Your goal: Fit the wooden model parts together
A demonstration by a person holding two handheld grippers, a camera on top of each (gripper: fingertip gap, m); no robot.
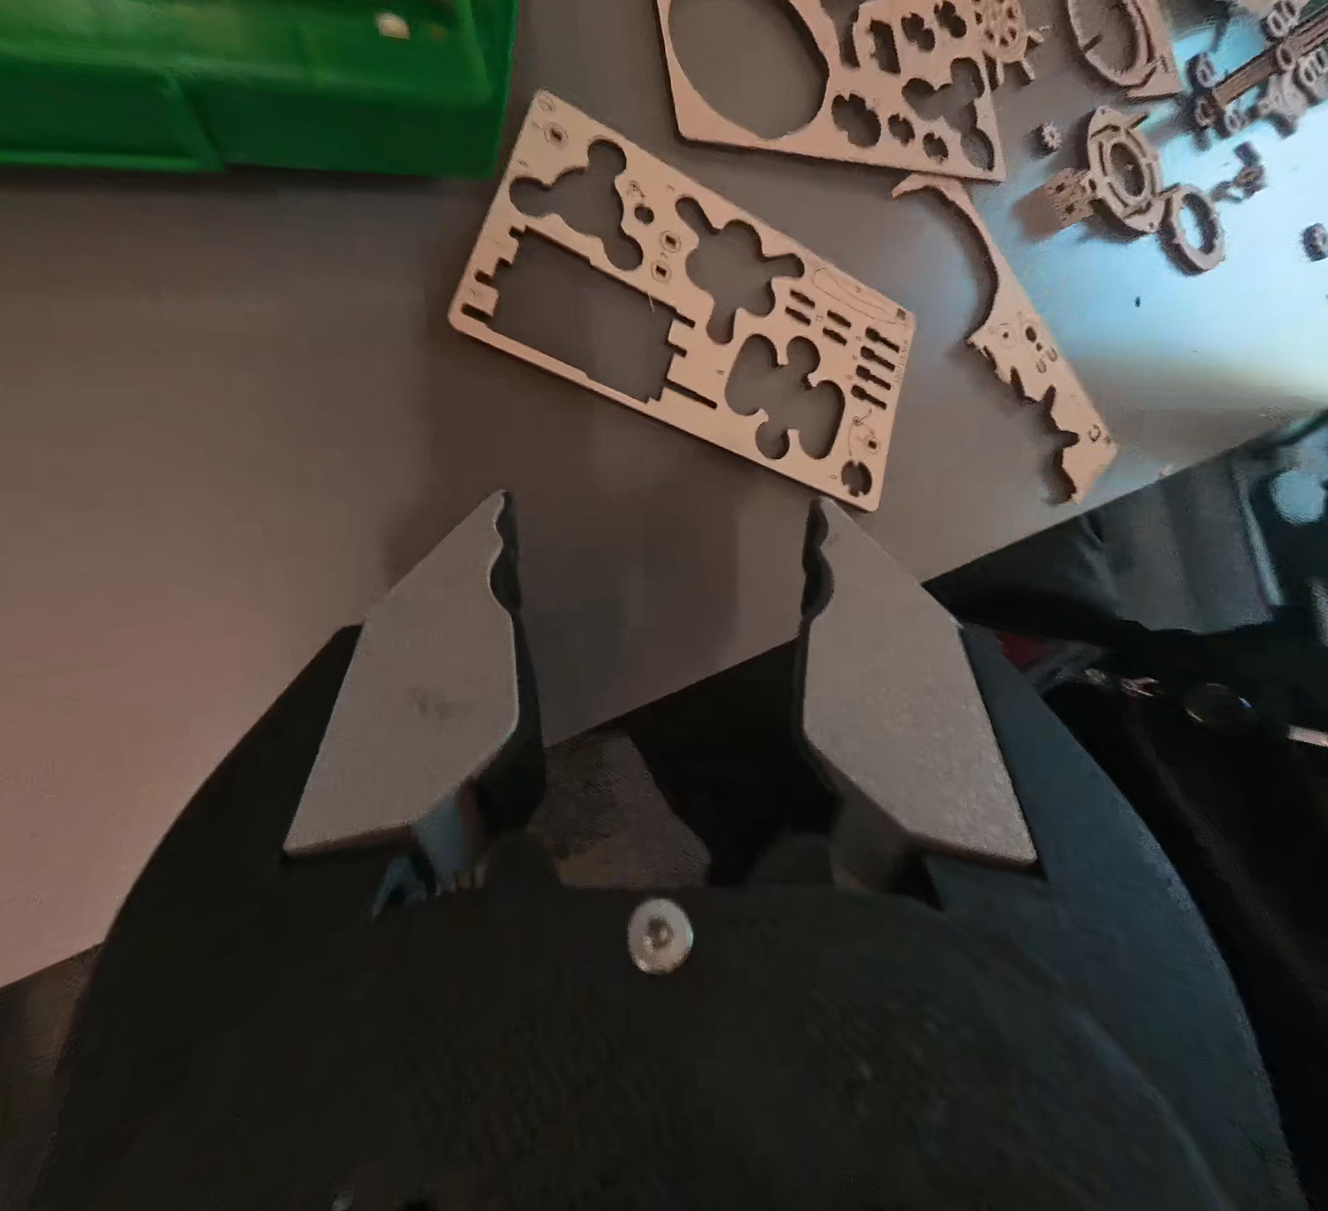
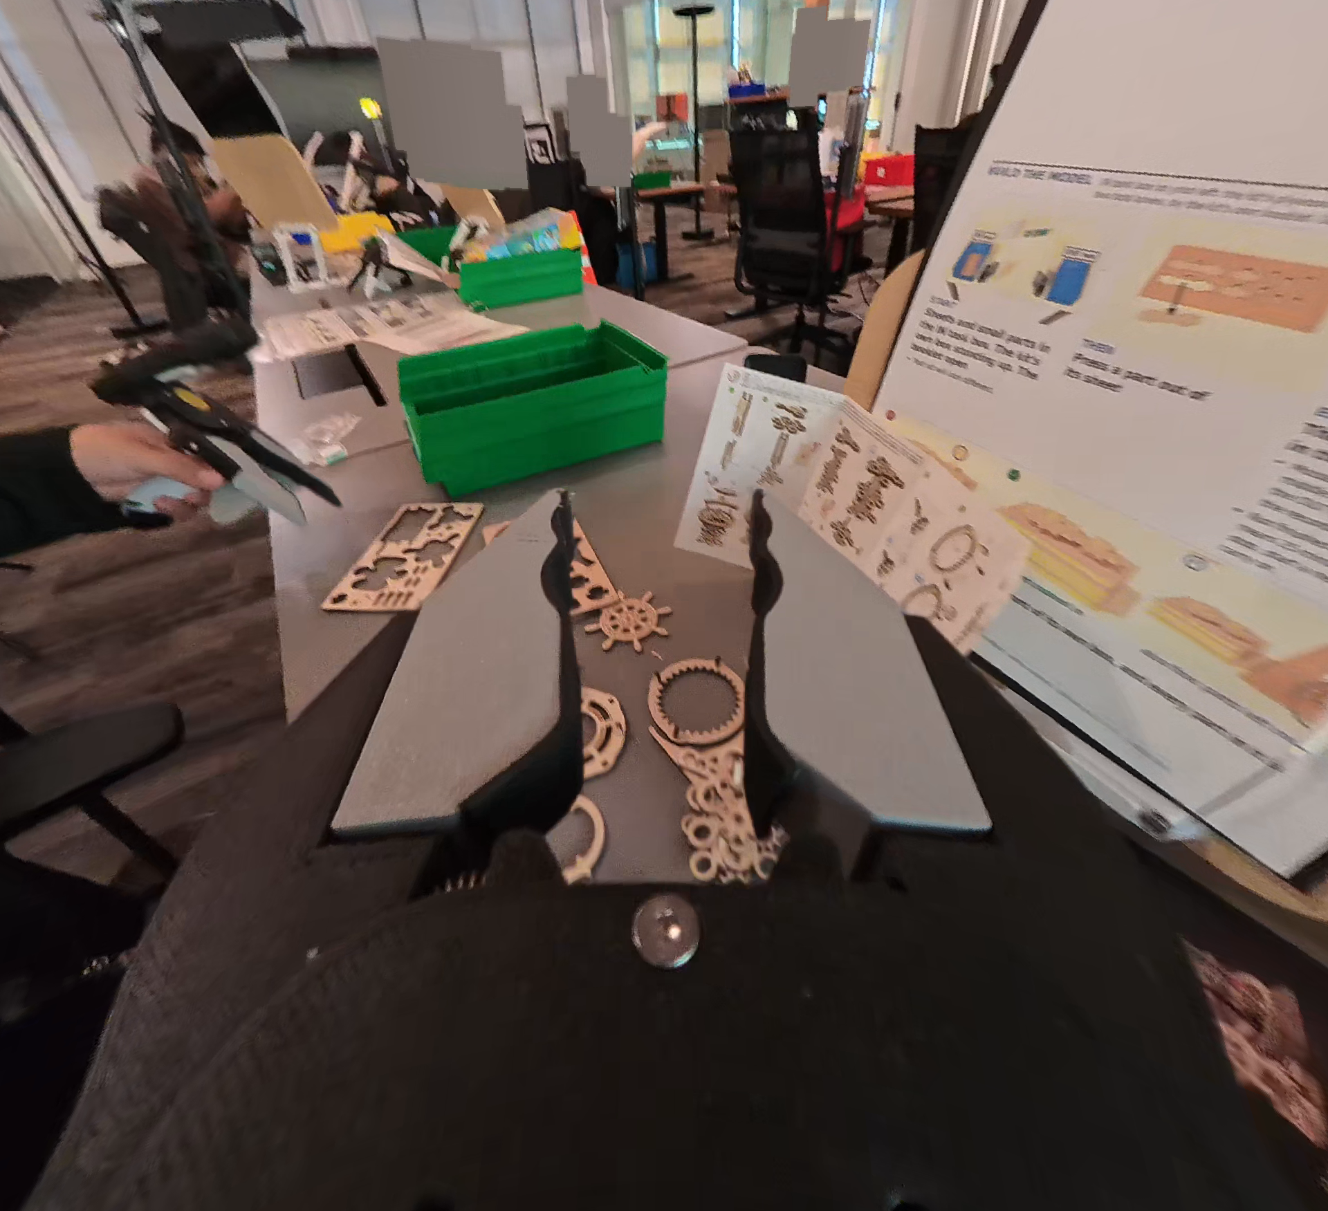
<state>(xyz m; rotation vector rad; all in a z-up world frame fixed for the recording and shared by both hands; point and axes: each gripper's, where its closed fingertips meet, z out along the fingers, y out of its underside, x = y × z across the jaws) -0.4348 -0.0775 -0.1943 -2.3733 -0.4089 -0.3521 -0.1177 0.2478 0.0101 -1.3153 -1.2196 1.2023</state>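
In the left wrist view the left hand-held gripper point(image 1: 657, 522) fills the lower half of the frame, its two grey fingers spread wide with nothing between them, hovering over the bare grey table point(image 1: 215, 386). Just beyond the fingertips, at centre frame, lies a punched-out wooden sheet point(image 1: 683, 343) flat on the table. A second punched-out sheet point(image 1: 812, 41) lies above it near the top, and a broken sheet fragment point(image 1: 1027, 350) sits at centre right. A green bin point(image 1: 251, 77) takes the upper left corner.

In the right wrist view the right hand-held gripper point(image 2: 657, 505) is also open and empty, held above a cluster of loose wooden parts at centre frame: a ship's wheel point(image 2: 627, 619), a toothed ring point(image 2: 695, 702) below and right of it, and a pile of small rings point(image 2: 726, 824) lower still. An open instruction leaflet point(image 2: 848, 508) stands right of centre, leaning against a large printed board point(image 2: 1150, 314). The left hand-held gripper appears at the left edge, held in a hand point(image 2: 136, 461).
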